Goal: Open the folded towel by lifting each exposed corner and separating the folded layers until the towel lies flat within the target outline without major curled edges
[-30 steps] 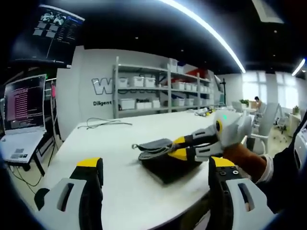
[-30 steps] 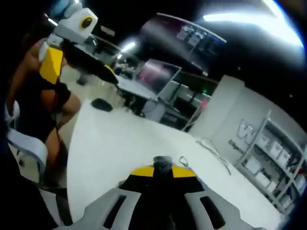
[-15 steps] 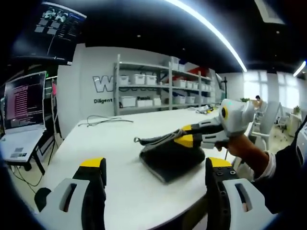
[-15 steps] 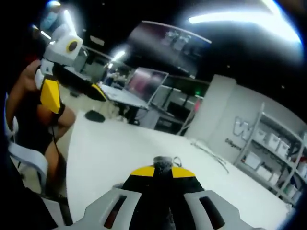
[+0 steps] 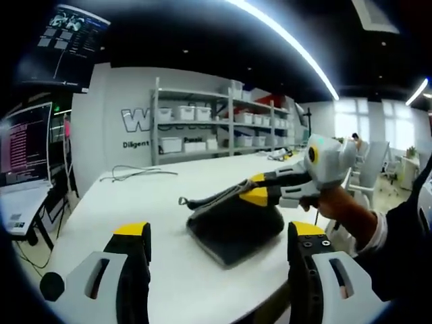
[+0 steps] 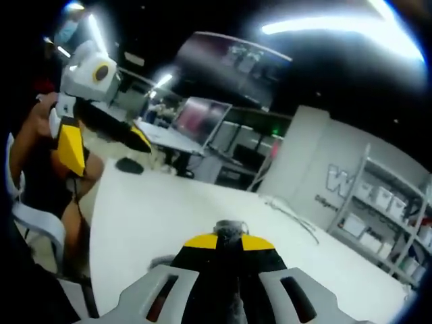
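A dark grey folded towel [image 5: 233, 228] lies near the front edge of the white table [image 5: 135, 202]. My right gripper [image 5: 255, 193], held in a hand that reaches in from the right, is shut on the towel's top layer and holds it up, so the cloth tents above the lower folds. In the right gripper view, the right gripper [image 6: 229, 243] shows its yellow tips pressed together on a bit of dark towel [image 6: 229, 227]. My left gripper [image 5: 219, 235] hovers open in front of the towel, apart from it. The left gripper [image 6: 104, 142] also appears at the upper left, over the table's edge.
A laptop [image 5: 23, 145] stands at the table's left end, with a black mouse [image 5: 50, 286] near the front corner. Loose cables [image 5: 135, 174] lie at the far side. Shelves with white bins [image 5: 202, 121] line the back wall. A chair [image 6: 37, 216] stands beside the table.
The right gripper has risen with the towel's top layer, lifting the cloth from nearly flat into a tent. The left gripper stays open and has barely moved.
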`<state>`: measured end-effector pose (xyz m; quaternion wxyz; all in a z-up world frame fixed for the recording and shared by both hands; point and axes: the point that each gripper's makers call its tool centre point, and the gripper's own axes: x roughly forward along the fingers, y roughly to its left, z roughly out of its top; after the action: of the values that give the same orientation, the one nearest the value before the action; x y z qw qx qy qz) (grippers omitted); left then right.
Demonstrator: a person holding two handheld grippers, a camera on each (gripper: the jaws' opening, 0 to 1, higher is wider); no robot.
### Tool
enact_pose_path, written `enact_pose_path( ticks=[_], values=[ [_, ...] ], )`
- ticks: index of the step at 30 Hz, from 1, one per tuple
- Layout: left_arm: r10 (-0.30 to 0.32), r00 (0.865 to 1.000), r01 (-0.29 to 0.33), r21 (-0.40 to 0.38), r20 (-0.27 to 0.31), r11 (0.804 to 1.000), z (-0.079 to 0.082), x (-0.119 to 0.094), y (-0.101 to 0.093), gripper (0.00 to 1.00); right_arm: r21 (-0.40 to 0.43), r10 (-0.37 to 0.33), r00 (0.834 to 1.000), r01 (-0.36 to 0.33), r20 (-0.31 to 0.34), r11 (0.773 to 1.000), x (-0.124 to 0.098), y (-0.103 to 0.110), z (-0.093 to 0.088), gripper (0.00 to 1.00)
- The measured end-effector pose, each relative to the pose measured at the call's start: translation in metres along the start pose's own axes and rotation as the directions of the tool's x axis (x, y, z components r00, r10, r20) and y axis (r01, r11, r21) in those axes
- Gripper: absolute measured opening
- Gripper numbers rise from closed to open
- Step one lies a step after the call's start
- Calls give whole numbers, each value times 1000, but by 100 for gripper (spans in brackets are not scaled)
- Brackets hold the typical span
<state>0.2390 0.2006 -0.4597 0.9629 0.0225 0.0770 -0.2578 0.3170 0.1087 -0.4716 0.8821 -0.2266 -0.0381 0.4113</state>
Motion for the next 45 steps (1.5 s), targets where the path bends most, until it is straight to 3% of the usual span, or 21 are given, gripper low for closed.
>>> enact_pose_path(
  ticks=[15, 24, 29, 35, 39, 45],
  values=[
    [-22, 997, 21, -16, -80, 1000, -20, 17, 3, 81, 54, -7, 1000, 7, 7, 998, -1, -12, 1, 5],
    [-20, 998, 19, -15, -66, 1000, -22, 24, 1, 79, 68, -31, 999, 29, 34, 997, -10, -21, 7, 5],
    [-58, 996, 57, -29, -66, 998, -29, 37, -5, 71, 90, -44, 998, 40, 43, 995, -13, -26, 10, 5],
    [-78, 994, 75, -48, -71, 996, -37, 50, -9, 70, 134, -58, 996, 49, 61, 990, -15, -36, 11, 5],
    [-37, 999, 35, -42, -32, 998, -30, 47, 1, 69, 131, -67, 996, 58, 66, 990, -16, -35, 12, 5],
    [-45, 999, 45, -45, -5, 998, -24, 46, 5, 67, 155, -81, 994, 69, 69, 985, -20, -38, 12, 5]
  ],
)
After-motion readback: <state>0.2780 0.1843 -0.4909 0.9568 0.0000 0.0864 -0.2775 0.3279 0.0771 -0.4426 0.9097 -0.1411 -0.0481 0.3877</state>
